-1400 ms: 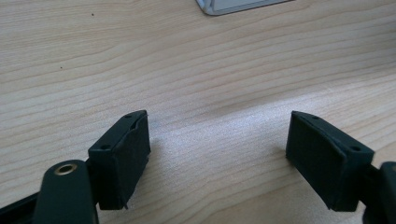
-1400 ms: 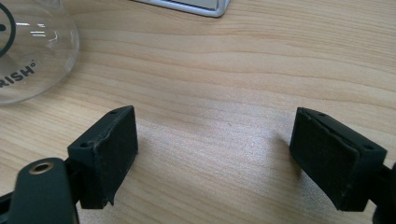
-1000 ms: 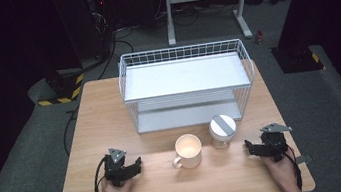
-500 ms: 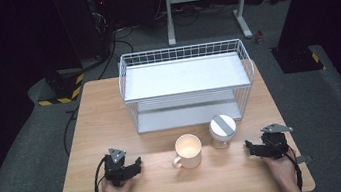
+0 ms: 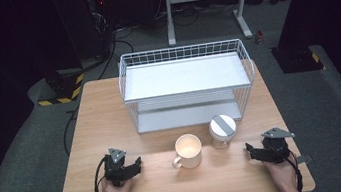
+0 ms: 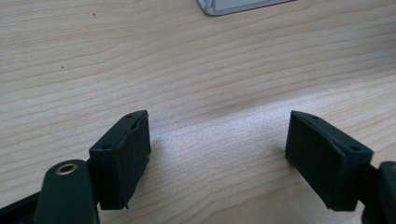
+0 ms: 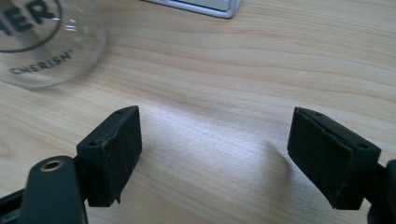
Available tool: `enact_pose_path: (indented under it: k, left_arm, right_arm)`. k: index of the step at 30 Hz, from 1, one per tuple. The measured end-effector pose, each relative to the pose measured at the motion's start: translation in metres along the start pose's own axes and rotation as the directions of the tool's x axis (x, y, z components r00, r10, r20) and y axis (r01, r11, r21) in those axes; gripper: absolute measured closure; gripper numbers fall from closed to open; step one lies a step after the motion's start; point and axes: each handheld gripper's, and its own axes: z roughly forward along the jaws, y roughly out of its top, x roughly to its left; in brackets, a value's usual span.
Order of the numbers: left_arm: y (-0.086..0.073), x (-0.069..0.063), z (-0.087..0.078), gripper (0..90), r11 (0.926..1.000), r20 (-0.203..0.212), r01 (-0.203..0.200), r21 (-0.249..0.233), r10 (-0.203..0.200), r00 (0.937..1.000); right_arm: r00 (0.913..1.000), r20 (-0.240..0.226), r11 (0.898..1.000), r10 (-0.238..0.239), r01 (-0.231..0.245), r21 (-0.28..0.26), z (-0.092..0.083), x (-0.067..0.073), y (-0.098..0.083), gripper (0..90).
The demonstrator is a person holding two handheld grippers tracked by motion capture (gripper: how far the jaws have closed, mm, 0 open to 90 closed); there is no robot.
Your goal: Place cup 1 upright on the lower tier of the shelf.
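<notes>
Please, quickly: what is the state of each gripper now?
Left gripper: open, holding nothing.
Right gripper: open, jaws just closing slightly, nothing between them.

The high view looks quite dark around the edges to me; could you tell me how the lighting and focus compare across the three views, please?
High view: the table is lit and the floor around it falls into near black; the mug glows pale inside. Left gripper view: even light, a soft sheen on the wood between the jaws, the nearest gripper parts slightly soft. Right gripper view: the same sheen, and the glass jar at top left is blurred with small glints.
</notes>
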Motion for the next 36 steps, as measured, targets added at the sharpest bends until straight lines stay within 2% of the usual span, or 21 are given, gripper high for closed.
enact_pose_path:
  k: [13, 18, 20, 30, 36]
  left_arm:
    - [0.0, 0.0, 0.0, 22.4, 1.0, -0.002, 0.004, -0.004, -0.004, 1.0]
    - [0.0, 0.0, 0.0, 22.5, 1.0, -0.002, 0.007, -0.003, -0.007, 1.0]
    - [0.0, 0.0, 0.0, 22.4, 1.0, -0.002, 0.007, -0.004, -0.007, 1.0]
    - [0.0, 0.0, 0.0, 22.4, 1.0, -0.002, 0.007, -0.004, -0.007, 1.0]
    - [0.0, 0.0, 0.0, 22.5, 1.0, -0.002, 0.006, -0.004, -0.007, 1.0]
  right_arm:
    - [0.9986, -0.052, 0.999, -0.009, 0.007, -0.042, -0.013, 0.011, -0.006, 17.1]
    - [0.9966, -0.072, 0.998, -0.041, 0.038, -0.05, -0.017, 0.016, -0.006, 17.1]
    - [0.996, -0.08, 0.998, -0.04, 0.036, -0.054, -0.019, 0.019, -0.005, 17.1]
    - [0.9915, -0.12, 0.997, -0.049, 0.041, -0.07, -0.022, 0.032, -0.004, 15.3]
    - [0.9873, -0.14, 0.994, -0.075, 0.063, -0.086, -0.021, 0.04, -0.002, 14.2]
